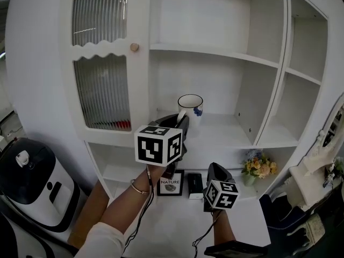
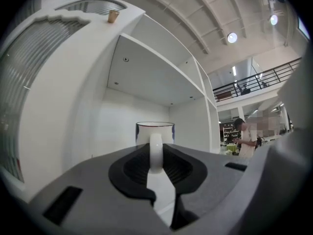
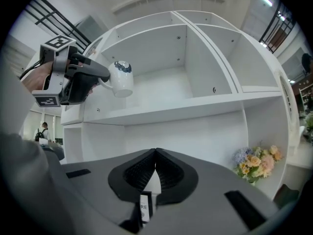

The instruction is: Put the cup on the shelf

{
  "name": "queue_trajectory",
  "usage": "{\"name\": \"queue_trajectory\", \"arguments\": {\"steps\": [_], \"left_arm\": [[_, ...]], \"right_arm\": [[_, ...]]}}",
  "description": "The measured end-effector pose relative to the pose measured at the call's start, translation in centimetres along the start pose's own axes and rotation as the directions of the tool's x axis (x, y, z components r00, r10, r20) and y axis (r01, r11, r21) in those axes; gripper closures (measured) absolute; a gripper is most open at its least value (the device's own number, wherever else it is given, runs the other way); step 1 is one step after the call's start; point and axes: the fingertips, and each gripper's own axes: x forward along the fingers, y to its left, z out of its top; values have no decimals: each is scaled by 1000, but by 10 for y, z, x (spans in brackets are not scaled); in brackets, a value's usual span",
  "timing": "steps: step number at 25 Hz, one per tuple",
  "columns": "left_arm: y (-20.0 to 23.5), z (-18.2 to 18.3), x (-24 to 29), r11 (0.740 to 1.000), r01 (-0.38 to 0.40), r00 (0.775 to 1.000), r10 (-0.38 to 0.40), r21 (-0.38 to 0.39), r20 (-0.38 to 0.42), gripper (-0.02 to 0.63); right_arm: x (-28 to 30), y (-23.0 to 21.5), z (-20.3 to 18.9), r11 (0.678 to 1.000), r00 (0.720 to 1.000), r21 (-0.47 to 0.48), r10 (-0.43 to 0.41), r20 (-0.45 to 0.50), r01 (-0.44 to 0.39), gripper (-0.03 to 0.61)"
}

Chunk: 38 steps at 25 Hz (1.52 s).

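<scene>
The left gripper (image 1: pixel 181 121) is pinching the cup (image 1: pixel 190 106) by its handle (image 2: pixel 155 151). In the left gripper view the white loop is sitting squarely between the two pads, and the mug body is standing upright just beyond them. So the pickup part of the job is looking done.

The cup is hanging in the middle of the head view, in front of the centre opening of the white cabinet (image 1: pixel 48 63). It is level with the shelf (image 1: pixel 226 130) that runs across that opening. In the right gripper view, at upper left, the cup is showing a clear gap between its base and the shelf board below it. It is therefore not resting on anything yet. Whether it is already inside the opening or just in front of its edge is hard to tell from these views.

The right gripper (image 1: pixel 217 172) is sitting lower in the head view, toward the bottom centre. Its jaws are pressed together at the tips with nothing between them. It is pointing at the lower part of the cabinet, where a small picture frame (image 1: pixel 171 184) and a bunch of flowers (image 1: pixel 259 165) are standing. It is playing no part in the carry.

What is left, by my reading, is the last stretch. The cup needs moving in over the board and lowering until its base is flat on the shelf. Then the jaws need opening off the handle and the gripper drawing back without nudging the cup.
</scene>
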Motion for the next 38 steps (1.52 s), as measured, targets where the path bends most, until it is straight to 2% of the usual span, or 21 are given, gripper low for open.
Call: {"name": "queue_trajectory", "arguments": {"steps": [21,27,38], "left_arm": [[18,-8,77,998,-64,988,66,18,-140,549],[17,-16,91,998,-58,979,59,11,-196,549],[17,-34,105,998,-64,968,61,-4,-243,549]], "right_arm": [[36,-35,-10,999,999,27,35,-18,-34,557],[38,-37,-9,999,999,29,41,-20,-41,557],[32,-45,-9,999,999,29,31,-22,-30,557]]}}
